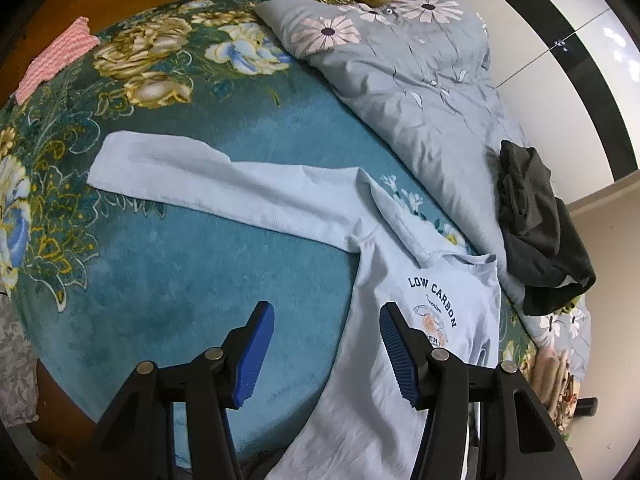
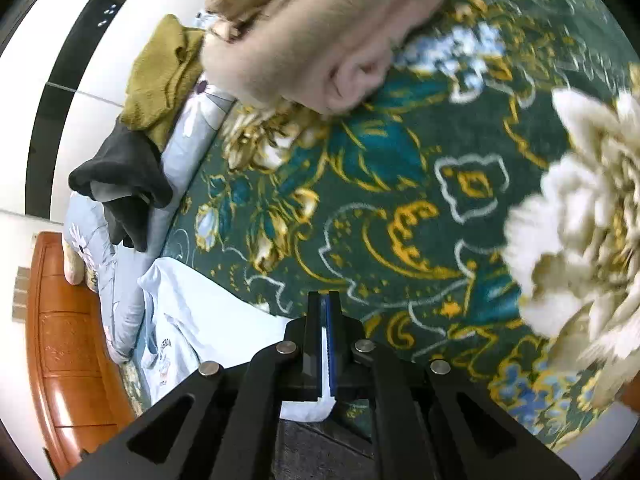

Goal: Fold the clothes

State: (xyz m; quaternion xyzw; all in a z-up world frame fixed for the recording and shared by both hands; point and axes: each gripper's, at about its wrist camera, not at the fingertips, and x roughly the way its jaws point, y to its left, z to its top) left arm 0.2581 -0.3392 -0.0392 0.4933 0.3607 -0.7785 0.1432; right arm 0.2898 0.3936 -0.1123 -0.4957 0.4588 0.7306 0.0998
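Blue pads on the left gripper (image 1: 326,354) stand wide apart with nothing between them, poised above the hem side of the shirt (image 1: 420,320), which lies flat on the teal floral blanket (image 1: 180,260). From the left wrist, the shirt body sits at about 5 o'clock, print side up (the words "LOW CARBON" are readable), and one long sleeve (image 1: 208,176) stretches out toward 10 o'clock, fully extended and unfolded. The other sleeve appears laid across near the collar at 3 o'clock, though how neatly I cannot tell.

The right gripper (image 2: 325,344) is clamped tight on a pale blue fabric edge, evidently part of that shirt, with cloth showing between and below the pads. From the right wrist, the shirt spreads away toward 8 o'clock.

Judging by this, the fold is barely begun: the shirt is spread and one edge is gripped, but the long sleeve is not tucked in and the body has no crease.

Further out, a dark garment (image 1: 536,224) sits heaped on the grey quilt (image 1: 400,80) at 3 o'clock in the left view, an olive garment (image 2: 164,72) lies beyond it in the right view, and a pink cloth (image 1: 56,60) rests at 10 o'clock; the heaped ones look unfolded.
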